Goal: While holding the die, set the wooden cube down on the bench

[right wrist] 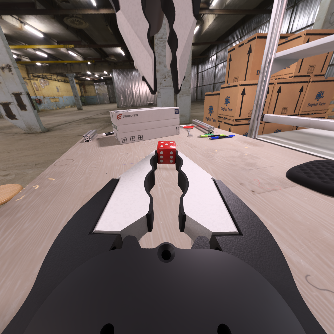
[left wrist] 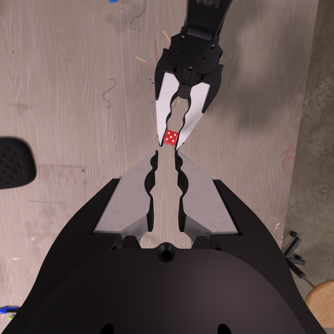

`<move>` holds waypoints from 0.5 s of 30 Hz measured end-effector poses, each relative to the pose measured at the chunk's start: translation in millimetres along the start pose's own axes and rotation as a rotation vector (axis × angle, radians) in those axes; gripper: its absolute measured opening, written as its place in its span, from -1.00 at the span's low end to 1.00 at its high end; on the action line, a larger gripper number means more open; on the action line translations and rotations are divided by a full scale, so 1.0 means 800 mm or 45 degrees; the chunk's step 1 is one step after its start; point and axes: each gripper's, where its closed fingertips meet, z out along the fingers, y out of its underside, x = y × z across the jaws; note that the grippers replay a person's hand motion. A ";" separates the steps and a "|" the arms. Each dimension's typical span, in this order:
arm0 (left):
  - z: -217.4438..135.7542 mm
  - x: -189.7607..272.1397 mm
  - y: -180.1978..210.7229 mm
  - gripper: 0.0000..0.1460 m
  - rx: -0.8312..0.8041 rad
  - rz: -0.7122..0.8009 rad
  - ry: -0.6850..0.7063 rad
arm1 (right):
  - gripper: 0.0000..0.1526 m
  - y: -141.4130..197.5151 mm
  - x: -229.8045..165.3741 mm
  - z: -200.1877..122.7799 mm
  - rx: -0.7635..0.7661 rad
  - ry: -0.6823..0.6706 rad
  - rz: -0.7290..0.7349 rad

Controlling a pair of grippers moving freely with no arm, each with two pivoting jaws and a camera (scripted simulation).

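Observation:
A red die with white pips (right wrist: 166,153) sits between the fingertips of my right gripper (right wrist: 166,156), which is shut on it low over the wooden bench (right wrist: 81,189). In the left wrist view, looking straight down, the die (left wrist: 170,137) shows in the right gripper (left wrist: 168,146). My left gripper (left wrist: 166,151) hangs above it, pointing down, its jaws a little apart with nothing between them; it also shows at the top of the right wrist view (right wrist: 166,92). No wooden cube is in either view.
A white box (right wrist: 146,124), an aluminium profile (right wrist: 89,136), pens (right wrist: 216,136) and a red-handled tool (right wrist: 188,127) lie at the far end. A black pad (right wrist: 314,175) lies right. Cardboard boxes (right wrist: 240,94) and a shelf rack (right wrist: 267,72) stand beyond. A wooden stool (left wrist: 321,305) stands beside the bench.

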 end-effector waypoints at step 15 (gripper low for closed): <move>0.009 0.004 -0.017 -0.75 0.000 0.018 0.043 | -0.75 -0.022 0.004 -0.009 0.110 0.026 -0.009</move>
